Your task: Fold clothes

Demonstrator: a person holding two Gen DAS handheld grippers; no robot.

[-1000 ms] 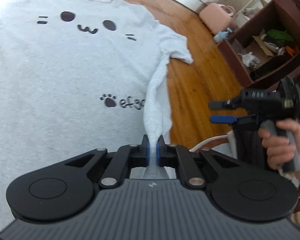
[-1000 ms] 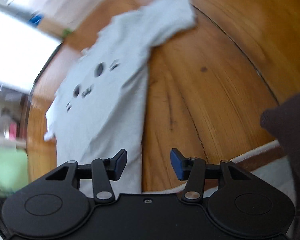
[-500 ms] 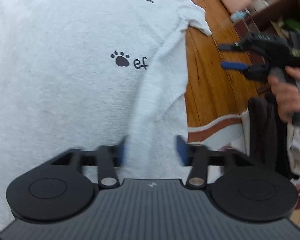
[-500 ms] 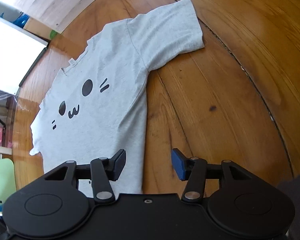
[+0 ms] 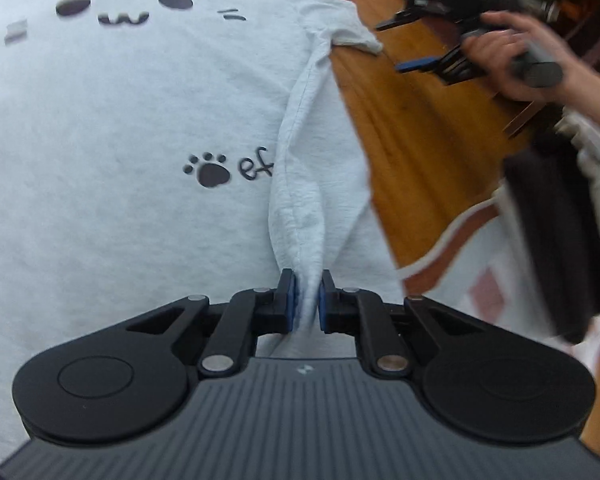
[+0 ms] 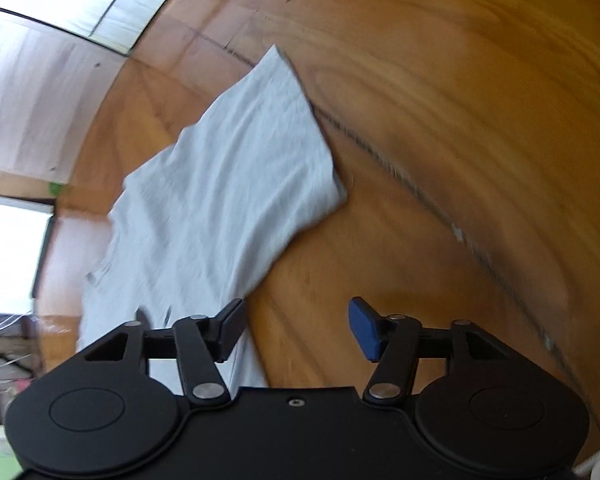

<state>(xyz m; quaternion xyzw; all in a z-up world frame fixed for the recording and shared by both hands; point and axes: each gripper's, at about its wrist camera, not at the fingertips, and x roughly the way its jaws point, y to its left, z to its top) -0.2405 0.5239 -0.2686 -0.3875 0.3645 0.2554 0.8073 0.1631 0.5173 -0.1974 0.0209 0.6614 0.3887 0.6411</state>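
A light grey T-shirt [image 5: 120, 120] with a black cat face and a paw print lies spread face up on the wooden floor. My left gripper [image 5: 307, 300] is shut on the shirt's right side edge near the hem and lifts it into a ridge. My right gripper [image 5: 412, 44] is open and empty, held in the air over the floor to the right of the right sleeve [image 5: 340, 28]. In the right wrist view the right gripper [image 6: 296, 328] is above the sleeve [image 6: 236, 168], apart from it.
A white rug with a brown border [image 5: 460, 264] lies at the lower right beside the shirt. A dark garment [image 5: 552, 232] hangs at the right edge. The wooden floor [image 6: 440, 160] extends around the shirt. A white wall and a window [image 6: 8, 240] are at the far left.
My left gripper was shut on the shirt edge, opened half a second ago, and is now shut on it again. My right gripper moved up toward the right sleeve, still open.
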